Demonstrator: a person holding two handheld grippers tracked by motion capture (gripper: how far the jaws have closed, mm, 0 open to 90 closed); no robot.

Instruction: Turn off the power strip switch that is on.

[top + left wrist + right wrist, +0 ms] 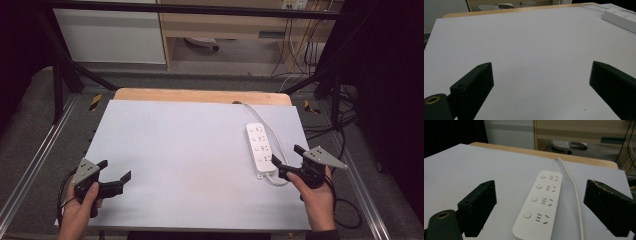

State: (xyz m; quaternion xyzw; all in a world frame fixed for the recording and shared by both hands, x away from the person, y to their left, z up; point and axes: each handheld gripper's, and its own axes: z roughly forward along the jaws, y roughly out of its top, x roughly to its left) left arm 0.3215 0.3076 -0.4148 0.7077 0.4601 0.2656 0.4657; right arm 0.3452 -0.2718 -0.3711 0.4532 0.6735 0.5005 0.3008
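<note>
As the right gripper nears the strip, jaws apart, nothing is gripped.
Left gripper waits spread wide at the table's near-left corner.

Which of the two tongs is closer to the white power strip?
Right. The right tongs hover open at the near end of the power strip; the left tongs are far across the table, near its left front corner.

A white sheet covers the counter, leaving a strip of pale wood bare along its far edge. Grey carpet floor surrounds it, crossed by black frame bars and metal rails. Beyond the far edge stand a white cabinet and a light wooden desk. Dark cables hang at the far right.
</note>
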